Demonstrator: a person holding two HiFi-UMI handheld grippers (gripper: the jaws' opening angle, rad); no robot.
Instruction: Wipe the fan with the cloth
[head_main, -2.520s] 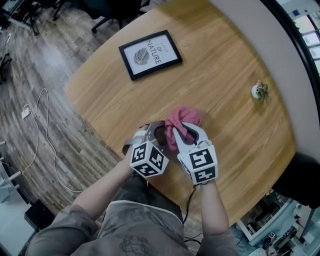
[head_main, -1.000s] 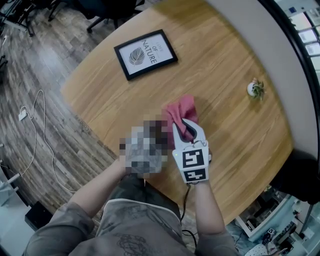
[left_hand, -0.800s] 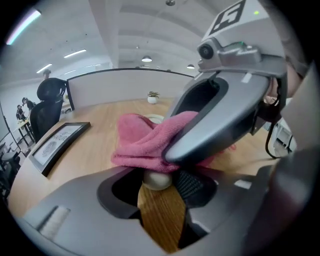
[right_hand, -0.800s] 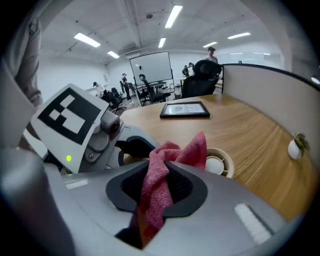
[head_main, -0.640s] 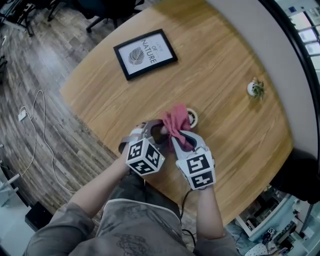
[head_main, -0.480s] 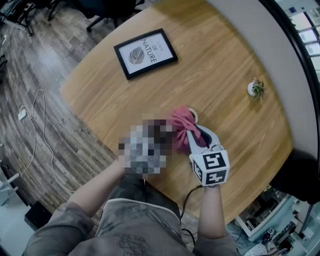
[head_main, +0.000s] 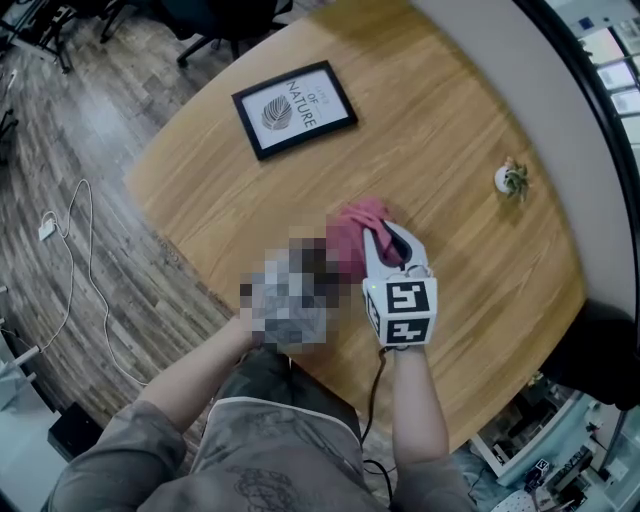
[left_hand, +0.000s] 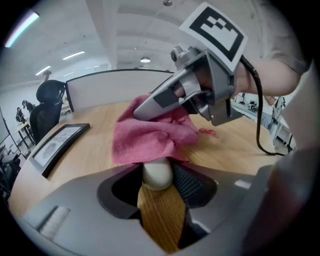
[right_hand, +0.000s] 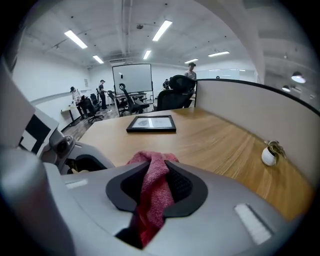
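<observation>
My right gripper (head_main: 378, 238) is shut on a pink cloth (head_main: 352, 238) that bunches between its jaws (right_hand: 155, 187) and drapes over the fan. Only the fan's cream, rounded handle end (left_hand: 157, 175) shows under the cloth (left_hand: 150, 140); its head is hidden. My left gripper (left_hand: 159, 179) is shut on that handle, just left of the right gripper (left_hand: 145, 107). In the head view a blurred patch covers most of the left gripper. Both work near the front edge of the round wooden table (head_main: 450, 140).
A black-framed picture (head_main: 296, 108) lies at the table's far left. A small white pot with a plant (head_main: 513, 179) stands at the right, near the grey partition. The table's front edge is close to my hands, and a white cable (head_main: 85, 270) lies on the floor at the left.
The right gripper swung to the right with the cloth, then came back left and forward. The fan's white head, briefly uncovered, is under the cloth again. The left gripper stayed put.
</observation>
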